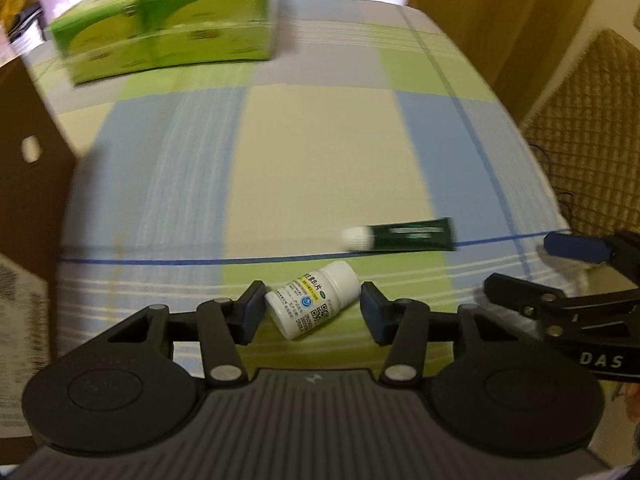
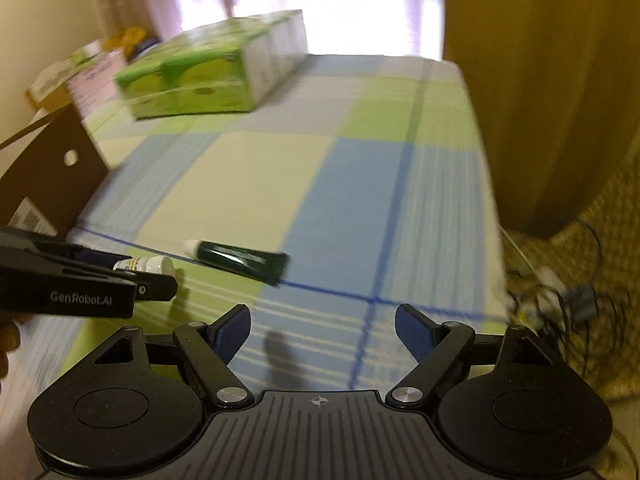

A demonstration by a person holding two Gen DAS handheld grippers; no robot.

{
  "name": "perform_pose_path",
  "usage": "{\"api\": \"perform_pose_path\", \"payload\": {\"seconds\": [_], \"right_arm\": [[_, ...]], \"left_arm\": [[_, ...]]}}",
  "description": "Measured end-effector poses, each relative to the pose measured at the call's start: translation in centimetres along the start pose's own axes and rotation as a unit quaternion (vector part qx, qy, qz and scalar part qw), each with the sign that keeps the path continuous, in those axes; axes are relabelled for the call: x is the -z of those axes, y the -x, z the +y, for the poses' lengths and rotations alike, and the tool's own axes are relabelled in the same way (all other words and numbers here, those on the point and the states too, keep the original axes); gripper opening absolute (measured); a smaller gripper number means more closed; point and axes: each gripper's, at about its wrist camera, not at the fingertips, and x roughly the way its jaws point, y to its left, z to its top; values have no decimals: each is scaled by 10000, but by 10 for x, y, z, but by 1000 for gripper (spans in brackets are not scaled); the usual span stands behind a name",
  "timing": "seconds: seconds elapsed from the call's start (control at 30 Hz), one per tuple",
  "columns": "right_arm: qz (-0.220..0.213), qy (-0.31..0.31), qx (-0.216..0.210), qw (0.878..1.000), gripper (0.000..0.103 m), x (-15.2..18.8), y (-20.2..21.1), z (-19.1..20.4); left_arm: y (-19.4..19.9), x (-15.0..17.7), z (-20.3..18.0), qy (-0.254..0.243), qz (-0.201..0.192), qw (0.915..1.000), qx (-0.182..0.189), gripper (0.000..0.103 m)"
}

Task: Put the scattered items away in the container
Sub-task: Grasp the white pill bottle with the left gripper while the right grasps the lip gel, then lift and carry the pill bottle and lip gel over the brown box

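Note:
A white pill bottle (image 1: 314,300) lies on its side on the checked tablecloth (image 1: 312,152), near the front edge. My left gripper (image 1: 314,314) is open and straddles it, one pad close to each side. A dark green tube with a white cap (image 1: 404,234) lies just beyond, to the right. In the right wrist view the same tube (image 2: 240,260) is ahead and left of my right gripper (image 2: 323,332), which is open and holds nothing. There the left gripper (image 2: 148,273) reaches in from the left around the bottle (image 2: 146,265). A brown cardboard box (image 1: 28,200) stands at the table's left edge.
A green multipack of tissues (image 1: 168,28) sits at the far left of the table. A quilted seat (image 1: 592,128) and loose cables (image 2: 560,292) lie off the right edge. A tan curtain (image 2: 540,80) hangs behind. My right gripper (image 1: 532,268) enters the left wrist view from the right.

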Motion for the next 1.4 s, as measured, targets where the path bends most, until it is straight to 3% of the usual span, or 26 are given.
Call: {"api": "perform_pose_path", "payload": {"seconds": [0.27, 0.3, 0.37, 0.47, 0.6, 0.8, 1.07, 1.4], "right_arm": [[-224, 1405, -399, 9890, 85, -18, -35, 45], [-233, 1600, -457, 9858, 70, -18, -41, 50], [-69, 1844, -546, 9813, 54, -19, -53, 58], [-41, 1789, -628, 9819, 51, -20, -60, 58], [190, 1807, -598, 9815, 20, -19, -55, 60], [564, 1198, -538, 9897, 20, 1, -24, 60], [762, 441, -514, 9948, 20, 59, 32, 88], [764, 559, -460, 9944, 20, 81, 49, 108]], "left_arm": [[7, 10, 34, 245, 118, 9994, -201, 47], [8, 10, 36, 240, 123, 9994, -200, 47], [10, 12, 38, 226, 146, 9995, -185, 47], [13, 15, 41, 188, 180, 9996, -129, 47], [16, 20, 44, 84, 227, 9997, -40, 47], [25, 38, 39, -329, 256, 9990, 177, 47], [53, 81, 36, -860, 532, 9939, 444, 47], [77, 115, 49, -850, 687, 9931, 433, 46]]}}
